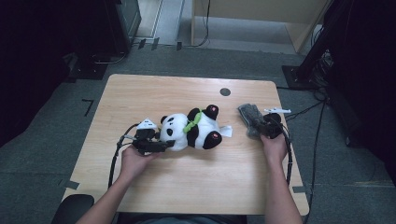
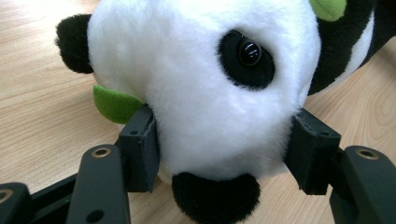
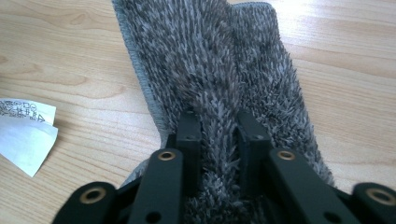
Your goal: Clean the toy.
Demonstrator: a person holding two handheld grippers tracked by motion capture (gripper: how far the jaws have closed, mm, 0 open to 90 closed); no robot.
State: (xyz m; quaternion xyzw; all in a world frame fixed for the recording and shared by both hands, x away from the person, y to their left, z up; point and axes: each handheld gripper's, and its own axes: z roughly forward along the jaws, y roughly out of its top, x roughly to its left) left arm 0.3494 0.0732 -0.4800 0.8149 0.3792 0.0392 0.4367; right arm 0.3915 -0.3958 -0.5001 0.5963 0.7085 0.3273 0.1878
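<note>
I sit at a pale wooden table (image 1: 187, 186) and hold a two-jaw claw in each hand. My left claw (image 1: 161, 145) lies low at the left of the table, and its jaws are clamped on the white head of a toy panda (image 1: 194, 130). In the left gripper view the black pads (image 2: 142, 147) press into the plush on both sides of the head, just below the eye and above the black nose. I judge this grip is there to hold the toy steady, so it cannot slide or roll while my other hand works.

The panda lies on its side near the middle of the table, head to the left, feet to the right, with a green collar around its neck. A white paper tag (image 1: 226, 131) sticks out from its right end and lies flat on the wood.

My right claw (image 1: 259, 126) sits at the right of the table, a little apart from the panda's feet. Its jaws pinch a raised ridge of a shaggy grey cloth (image 3: 219, 70), gathered between the two pads; the rest of the cloth spreads away on the table. The jaws stand slightly apart because the fold fills the gap. I judge the cloth is pinched like this so it can be lifted and brought to the toy, perhaps to wipe or cover it.
</note>
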